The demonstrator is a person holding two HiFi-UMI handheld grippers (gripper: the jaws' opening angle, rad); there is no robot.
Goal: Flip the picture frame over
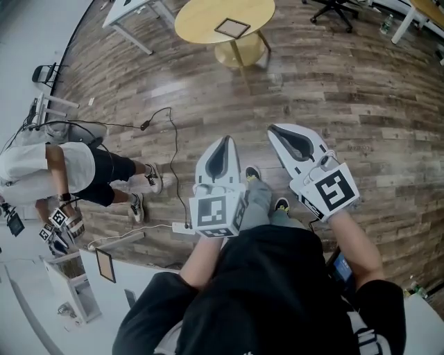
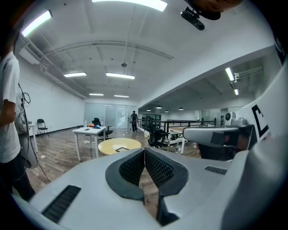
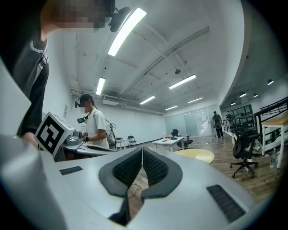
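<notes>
Head view: open floor (image 1: 291, 90) separates closed, empty left hand-held gripper (image 1: 225, 139) and right hand-held gripper (image 1: 272, 130) from table (image 1: 201, 19).

The person wears a black short-sleeved top (image 1: 263, 291). Beyond its hem show grey trousers (image 1: 258, 201) and dark shoes (image 1: 252, 171) with yellow-green trim. The white plastic left gripper (image 1: 223, 141) and right gripper (image 1: 276, 130) match: teardrop shells, black ribbed pads, dark vent slots, and a marker cube (image 1: 211, 213) printed with black-and-white squares.
</notes>
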